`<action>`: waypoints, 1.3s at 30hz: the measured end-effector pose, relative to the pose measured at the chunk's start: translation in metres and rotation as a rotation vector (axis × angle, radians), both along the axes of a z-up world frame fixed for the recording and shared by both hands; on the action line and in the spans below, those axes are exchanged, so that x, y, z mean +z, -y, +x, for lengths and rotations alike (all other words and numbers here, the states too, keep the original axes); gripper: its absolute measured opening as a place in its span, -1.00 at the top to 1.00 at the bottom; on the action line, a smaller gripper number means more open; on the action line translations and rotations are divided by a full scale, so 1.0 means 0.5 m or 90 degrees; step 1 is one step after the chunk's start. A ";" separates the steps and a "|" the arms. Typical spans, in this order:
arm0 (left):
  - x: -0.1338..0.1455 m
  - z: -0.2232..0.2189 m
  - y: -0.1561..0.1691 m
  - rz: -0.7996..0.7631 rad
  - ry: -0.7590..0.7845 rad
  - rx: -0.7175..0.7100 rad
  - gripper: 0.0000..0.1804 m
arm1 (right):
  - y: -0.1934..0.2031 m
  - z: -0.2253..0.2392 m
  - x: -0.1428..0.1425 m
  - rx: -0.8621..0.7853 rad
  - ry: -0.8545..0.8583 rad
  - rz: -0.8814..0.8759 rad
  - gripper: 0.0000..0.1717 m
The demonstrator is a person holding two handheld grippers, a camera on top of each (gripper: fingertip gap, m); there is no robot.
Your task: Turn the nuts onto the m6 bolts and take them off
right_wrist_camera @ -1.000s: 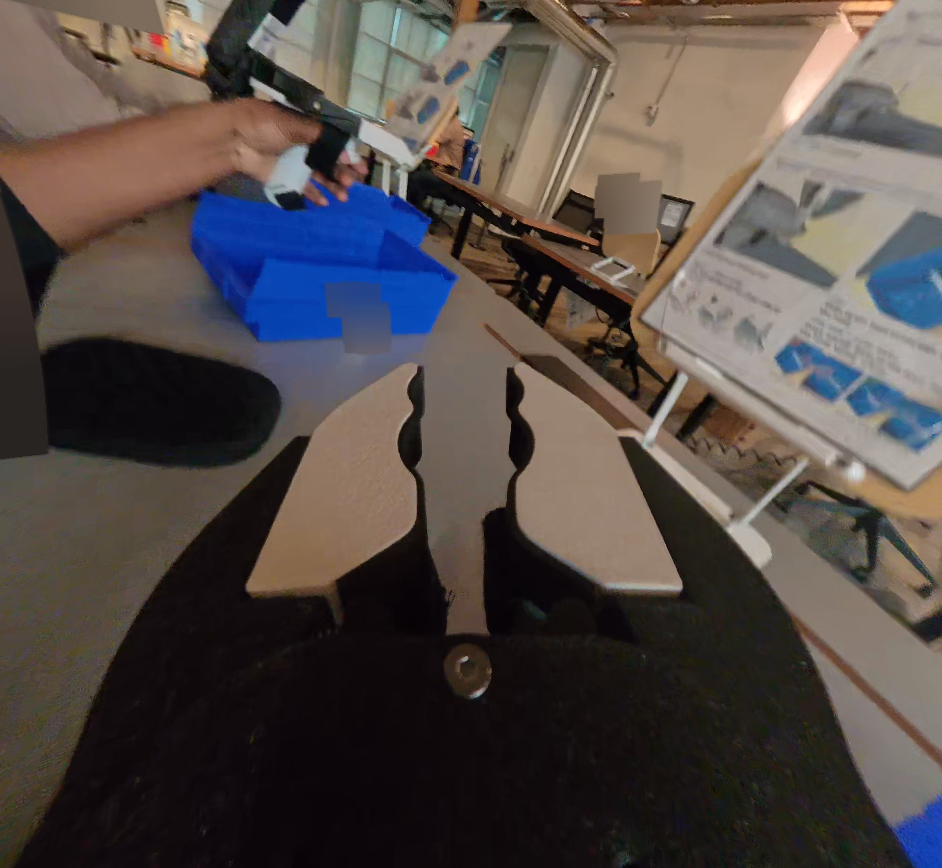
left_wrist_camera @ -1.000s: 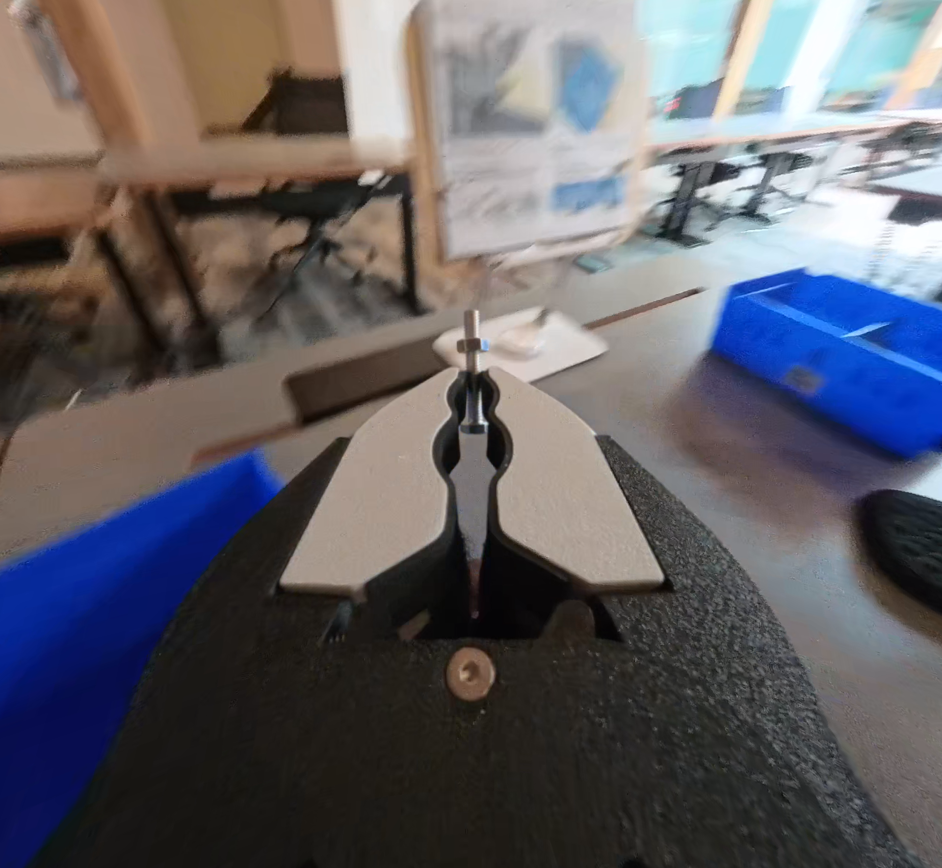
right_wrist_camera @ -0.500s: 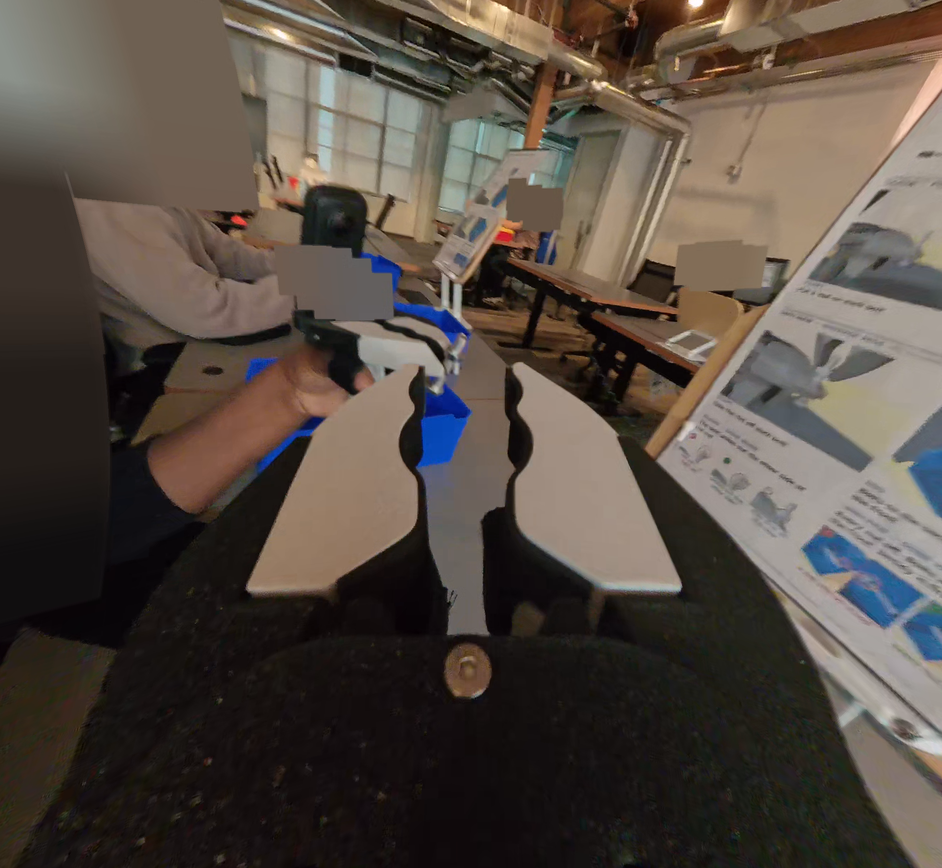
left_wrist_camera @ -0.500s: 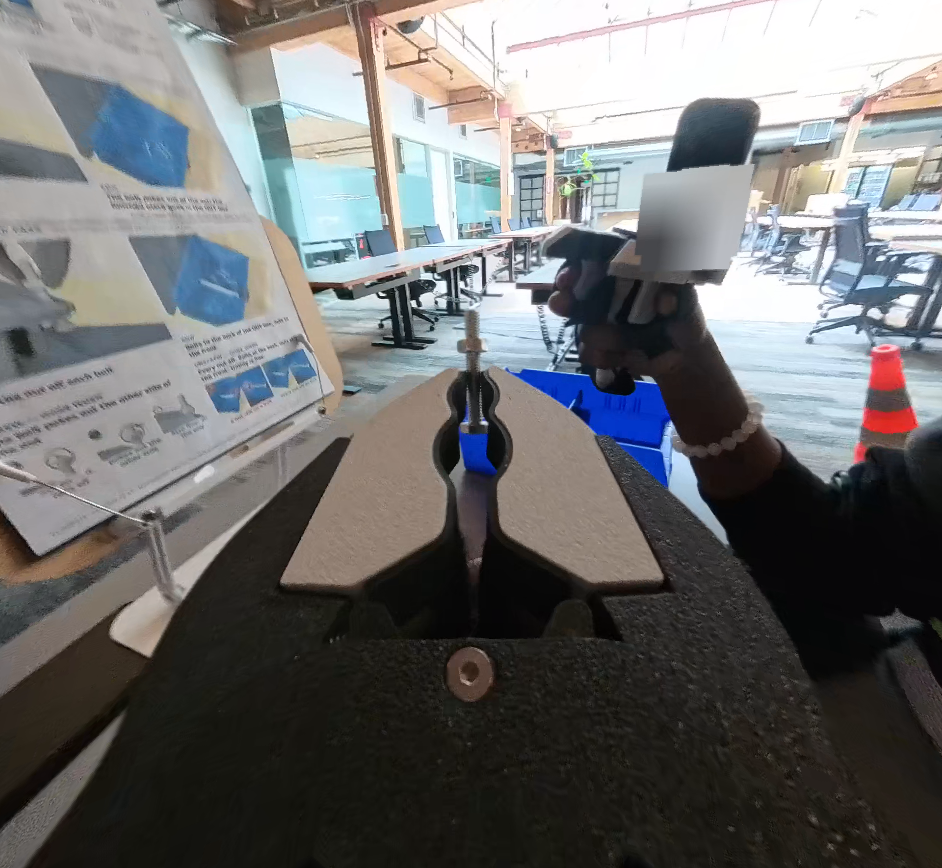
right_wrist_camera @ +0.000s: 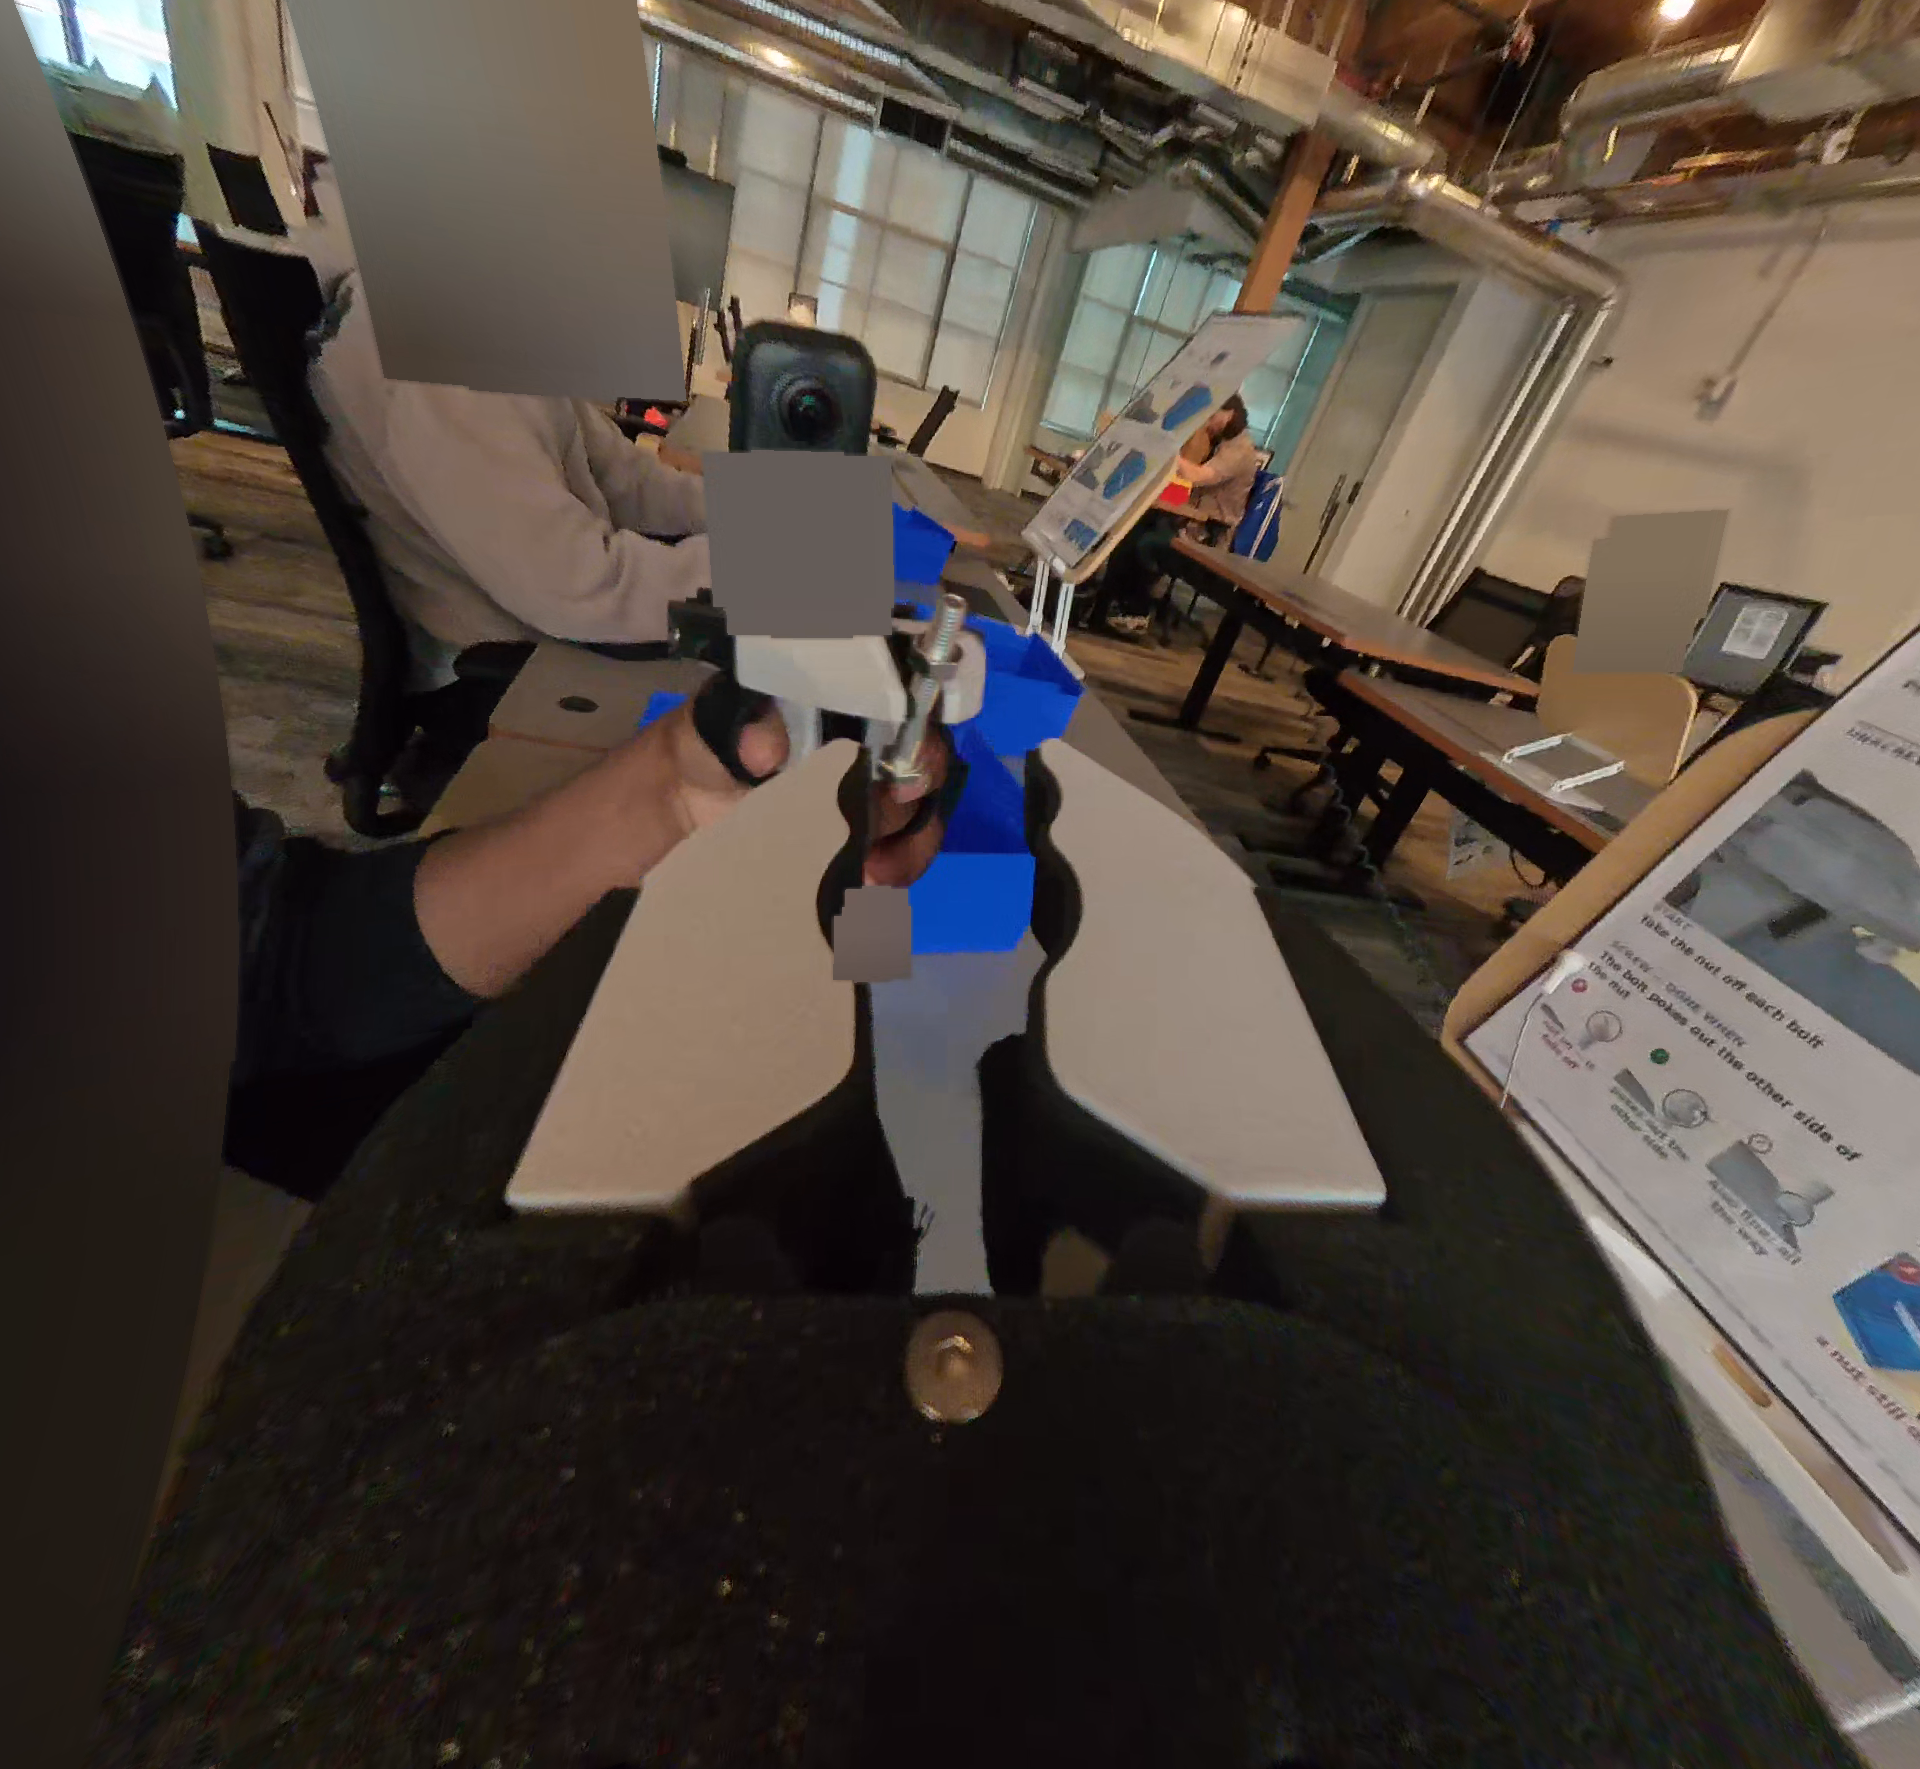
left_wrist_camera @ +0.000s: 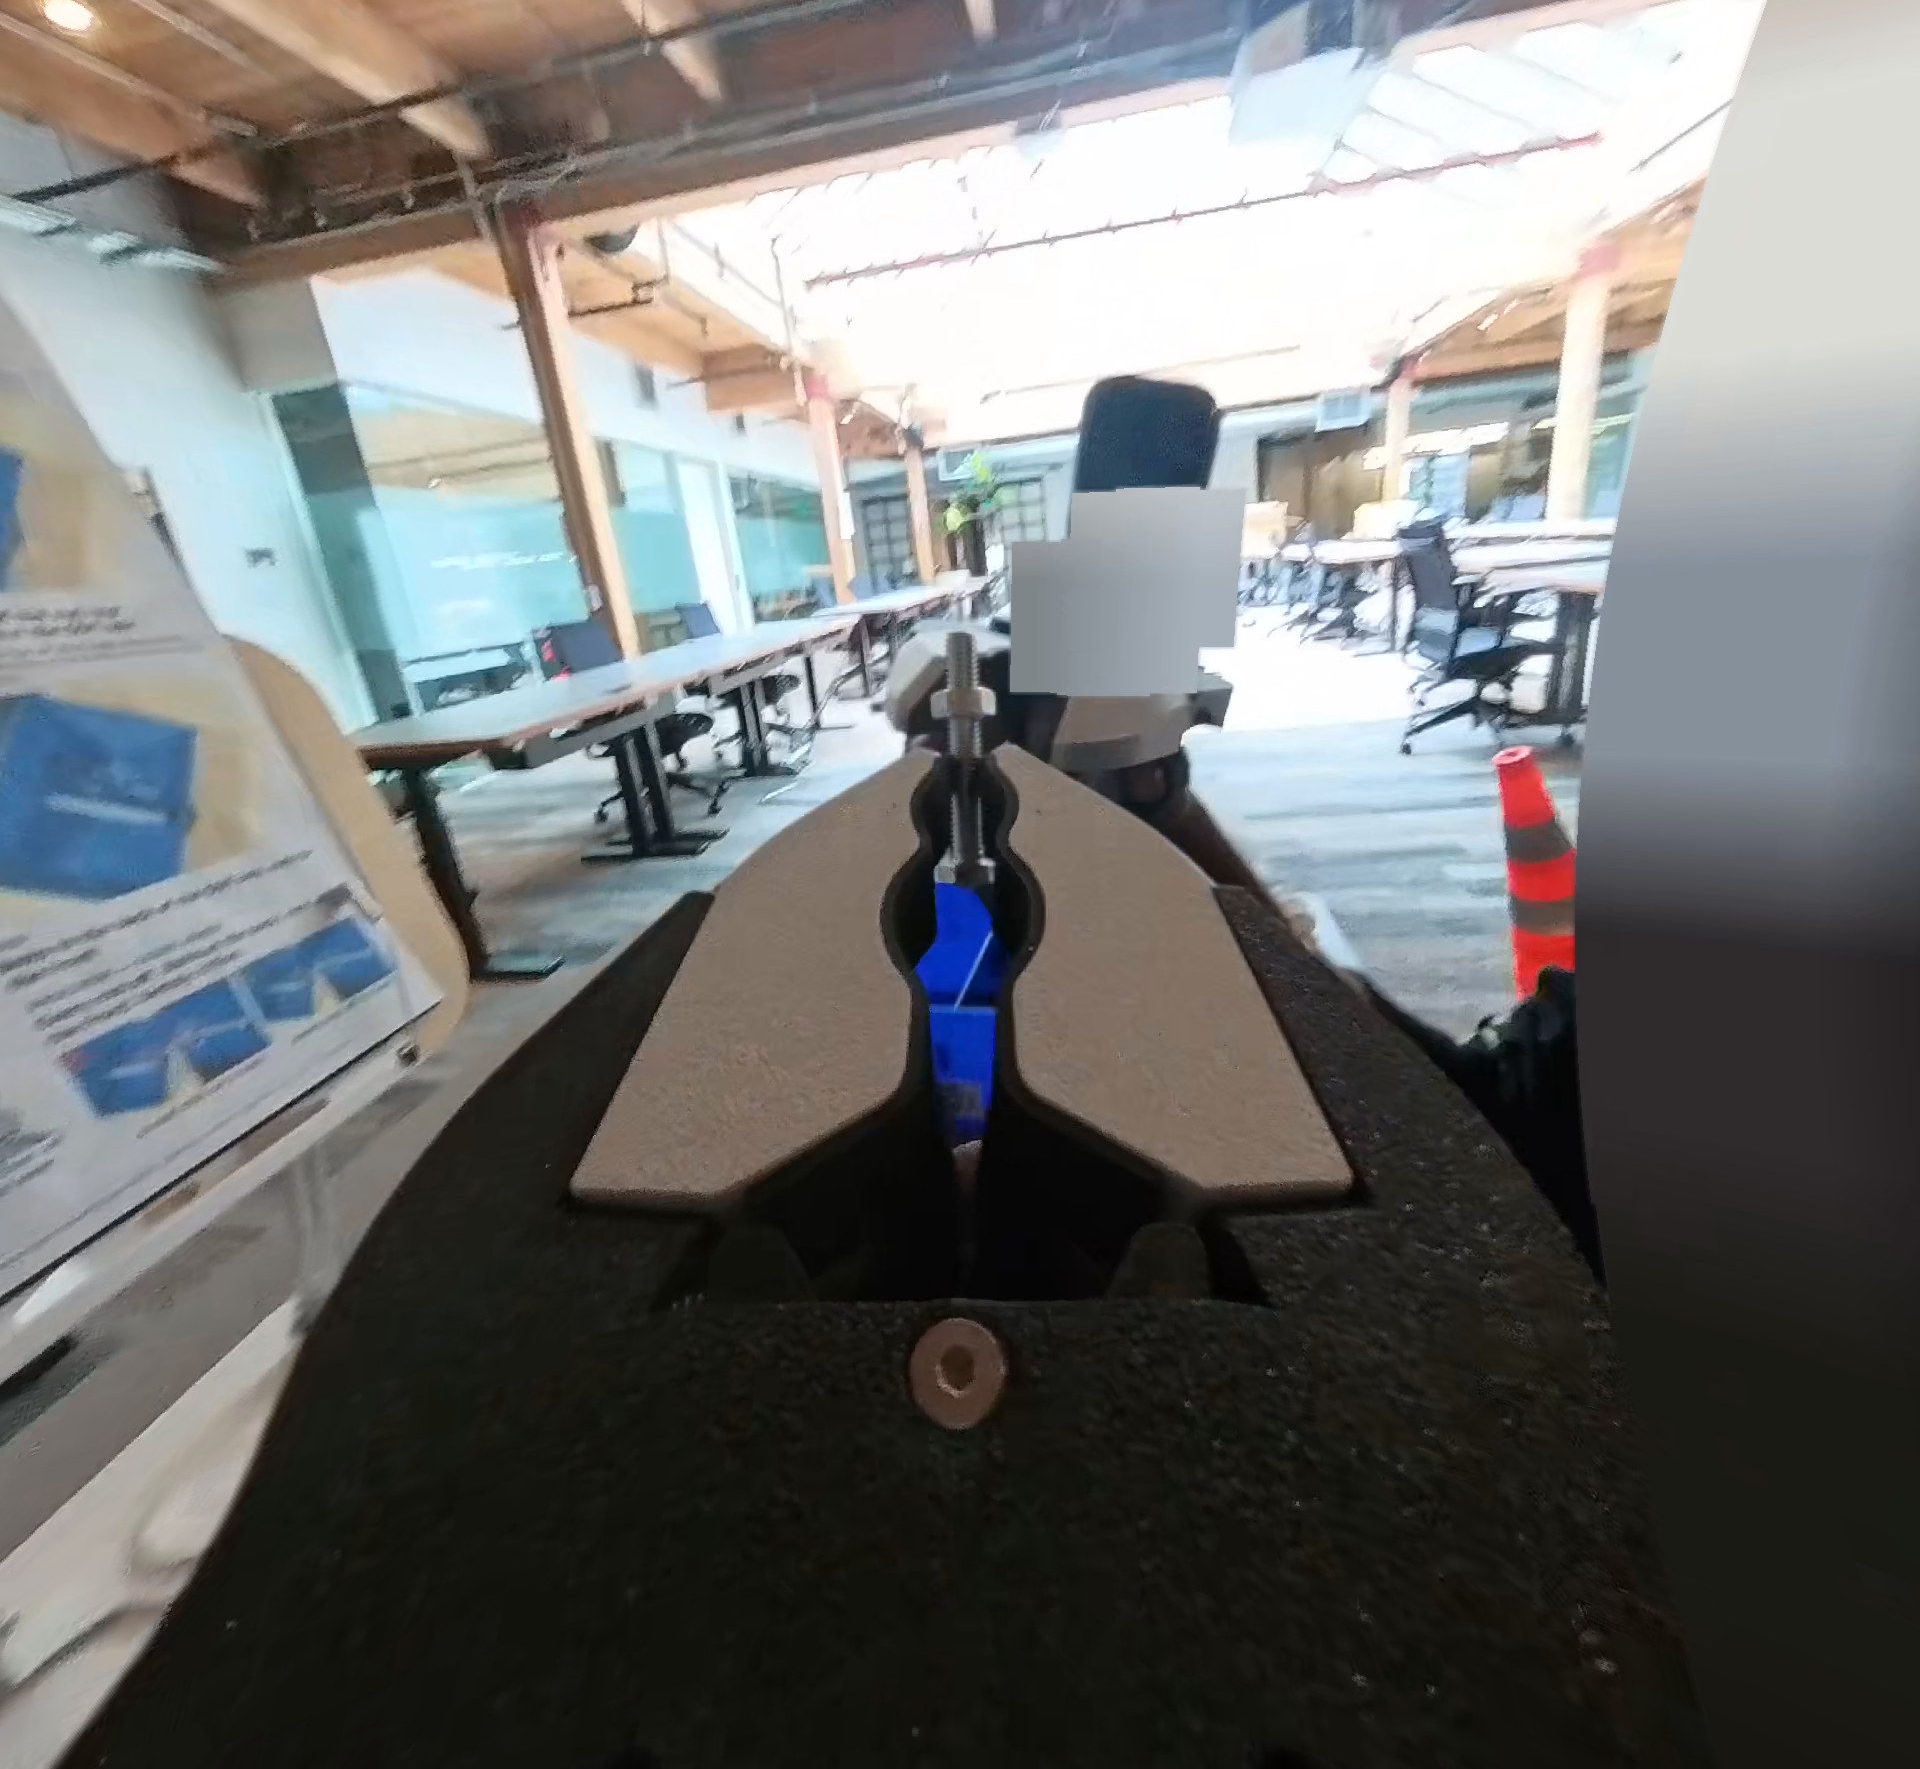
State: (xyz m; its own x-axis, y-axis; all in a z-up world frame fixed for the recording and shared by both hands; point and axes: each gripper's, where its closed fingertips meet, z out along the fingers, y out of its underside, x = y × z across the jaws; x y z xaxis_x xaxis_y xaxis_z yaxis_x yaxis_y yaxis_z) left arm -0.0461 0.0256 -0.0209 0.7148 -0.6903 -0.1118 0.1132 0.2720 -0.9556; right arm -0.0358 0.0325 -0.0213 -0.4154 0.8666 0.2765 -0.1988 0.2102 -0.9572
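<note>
My left gripper (left_wrist_camera: 961, 763) is shut on a silver bolt (left_wrist_camera: 961, 789), held by its lower shaft with the head (left_wrist_camera: 961, 872) inside the jaws' hollow. The threaded end sticks out forward and carries a hex nut (left_wrist_camera: 961, 703). My right gripper (right_wrist_camera: 945, 784) is open and empty, with a wide gap between its pads. It faces the left gripper (right_wrist_camera: 831, 670), which holds the bolt (right_wrist_camera: 920, 711) and nut (right_wrist_camera: 940, 659) just beyond my right fingertips. In the left wrist view the right gripper (left_wrist_camera: 1101, 722) shows close behind the bolt. It does not touch the nut.
Blue bins (right_wrist_camera: 1013, 691) stand on the grey table (right_wrist_camera: 935, 1096) below both grippers. An instruction board on a stand is at my left (left_wrist_camera: 156, 888) and shows at the right in the right wrist view (right_wrist_camera: 1714, 1044). A seated person (right_wrist_camera: 499, 514) is behind. An orange cone (left_wrist_camera: 1538, 867) stands on the floor. Both grippers' tips are close together, under 4 cm apart.
Both grippers rose from the table and turned to face each other. The left kept hold of the bolt with its nut. The right stayed open, its jaws narrowing slightly.
</note>
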 end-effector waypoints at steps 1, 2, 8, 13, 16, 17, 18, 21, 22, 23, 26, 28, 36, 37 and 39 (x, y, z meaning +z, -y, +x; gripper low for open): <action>0.008 0.009 0.007 0.007 0.011 -0.016 0.95 | 0.005 0.003 0.008 0.004 -0.013 -0.006 0.68; 0.010 0.016 0.009 0.009 0.013 -0.022 0.96 | 0.010 0.006 0.015 0.013 -0.023 -0.016 0.68; -0.010 0.031 -0.002 -0.015 -0.013 -0.031 0.95 | 0.021 0.018 0.027 0.045 -0.017 -0.065 0.79; -0.027 0.040 -0.015 -0.035 -0.022 -0.037 0.95 | 0.010 -0.002 0.007 0.026 0.019 -0.066 0.83; -0.029 0.039 -0.018 -0.037 -0.022 -0.035 0.95 | 0.012 -0.005 0.005 0.036 0.023 -0.074 0.94; -0.031 0.037 -0.019 -0.038 -0.026 -0.030 0.95 | 0.010 -0.006 0.003 0.035 0.031 -0.078 0.95; -0.033 0.034 -0.021 -0.038 -0.032 -0.023 0.95 | 0.008 -0.008 0.000 0.033 0.039 -0.081 0.95; -0.049 0.032 -0.025 -0.050 -0.062 -0.015 0.90 | 0.004 -0.015 -0.012 0.022 0.065 -0.077 0.95; -0.061 0.034 -0.025 -0.060 -0.081 -0.023 0.82 | 0.002 -0.016 -0.012 0.016 0.066 -0.078 0.95; -0.071 0.036 -0.026 -0.069 -0.098 -0.026 0.76 | -0.001 -0.016 -0.014 0.011 0.070 -0.077 0.95; -0.079 0.030 -0.039 -0.076 -0.097 -0.005 0.70 | -0.001 -0.018 -0.020 0.002 0.087 -0.069 0.95; -0.091 0.031 -0.043 -0.090 -0.112 -0.006 0.65 | 0.002 -0.017 -0.022 0.000 0.095 -0.064 0.95; -0.134 0.040 -0.058 -0.122 -0.189 0.012 0.66 | 0.004 -0.026 -0.036 -0.002 0.123 -0.063 0.95; -0.136 0.041 -0.060 -0.124 -0.191 0.012 0.67 | 0.004 -0.026 -0.039 -0.002 0.128 -0.061 0.95; -0.136 0.044 -0.060 -0.124 -0.185 0.005 0.69 | 0.003 -0.027 -0.049 -0.005 0.148 -0.053 0.95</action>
State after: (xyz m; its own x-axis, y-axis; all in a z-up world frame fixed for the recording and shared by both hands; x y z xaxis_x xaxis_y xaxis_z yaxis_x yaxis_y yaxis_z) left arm -0.0242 0.0554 -0.0889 0.6773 -0.7136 -0.1789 -0.1732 0.0816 -0.9815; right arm -0.0495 0.0311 -0.0461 -0.4522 0.8861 0.1015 0.0311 0.1294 -0.9911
